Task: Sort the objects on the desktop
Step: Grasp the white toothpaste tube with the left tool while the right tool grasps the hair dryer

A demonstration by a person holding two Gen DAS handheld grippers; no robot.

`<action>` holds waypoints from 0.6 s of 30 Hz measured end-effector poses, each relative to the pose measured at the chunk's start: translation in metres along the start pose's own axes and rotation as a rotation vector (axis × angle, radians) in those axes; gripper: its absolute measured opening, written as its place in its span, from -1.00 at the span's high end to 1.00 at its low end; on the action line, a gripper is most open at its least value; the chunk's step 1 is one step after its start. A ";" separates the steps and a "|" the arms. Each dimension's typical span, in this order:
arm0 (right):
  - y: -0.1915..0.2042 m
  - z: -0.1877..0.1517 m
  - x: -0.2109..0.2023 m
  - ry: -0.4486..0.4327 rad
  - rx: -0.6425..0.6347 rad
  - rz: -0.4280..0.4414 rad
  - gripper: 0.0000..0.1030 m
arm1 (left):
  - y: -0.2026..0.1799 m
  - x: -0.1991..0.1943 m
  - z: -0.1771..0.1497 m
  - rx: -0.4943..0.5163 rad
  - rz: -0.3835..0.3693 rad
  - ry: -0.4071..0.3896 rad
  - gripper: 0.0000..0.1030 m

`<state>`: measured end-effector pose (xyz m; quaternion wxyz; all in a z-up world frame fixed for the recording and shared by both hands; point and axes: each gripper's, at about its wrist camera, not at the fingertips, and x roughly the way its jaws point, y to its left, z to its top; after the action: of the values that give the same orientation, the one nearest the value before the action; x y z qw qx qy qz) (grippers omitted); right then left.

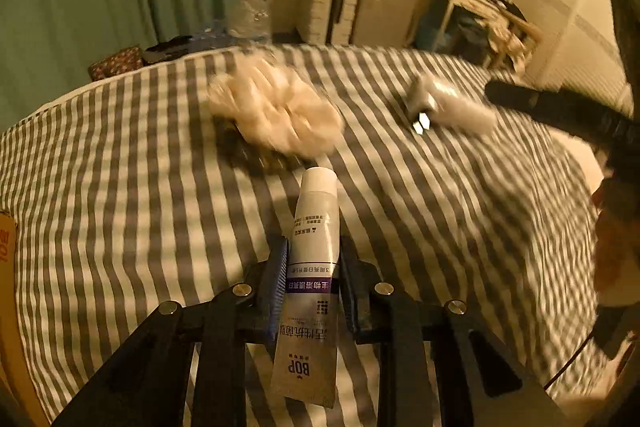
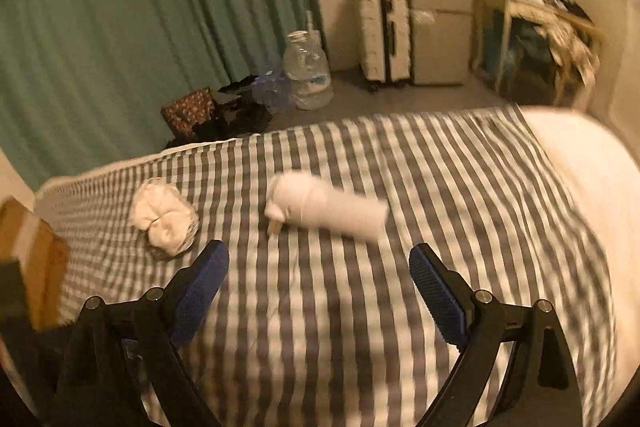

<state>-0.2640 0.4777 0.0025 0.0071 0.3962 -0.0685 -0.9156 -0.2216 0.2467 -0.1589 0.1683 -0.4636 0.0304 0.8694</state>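
Left tool (image 1: pixel 312 259) clamped on toothpaste tube (image 1: pixel 314 247); right tool (image 2: pixel 320 267) apart, above striped cloth (image 2: pixel 360 307)

- On the bed (image 2: pixel 360 307) I see a scrunchie (image 2: pixel 166 217) to the left, a plug adapter (image 2: pixel 326 209) to its right.
- A tube (image 1: pixel 314 267) sits nearer, between my left claw (image 1: pixel 312 259) fingers.
- A water jug (image 2: pixel 306 71) stands on the floor beyond.

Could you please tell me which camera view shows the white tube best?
The left wrist view shows it best: the white tube fills the centre, sharp enough to show its printed label, clamped between the left gripper pads above the striped cloth. The right wrist view does not show the tube at all.
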 end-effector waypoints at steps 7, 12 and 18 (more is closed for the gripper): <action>0.011 0.021 0.062 0.065 -0.090 -0.006 -0.79 | 0.016 0.009 0.018 -0.061 -0.033 -0.014 0.53; 0.011 0.002 0.096 0.234 -0.111 -0.047 -0.80 | 0.030 0.004 0.009 -0.080 -0.034 0.022 0.53; 0.008 -0.013 0.057 0.222 0.022 0.071 -0.11 | 0.039 -0.031 -0.001 -0.101 -0.033 -0.015 0.54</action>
<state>-0.2937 0.4641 -0.0464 0.0429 0.4925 -0.0913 -0.8645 -0.2173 0.2017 -0.1386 0.1595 -0.4652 -0.0224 0.8704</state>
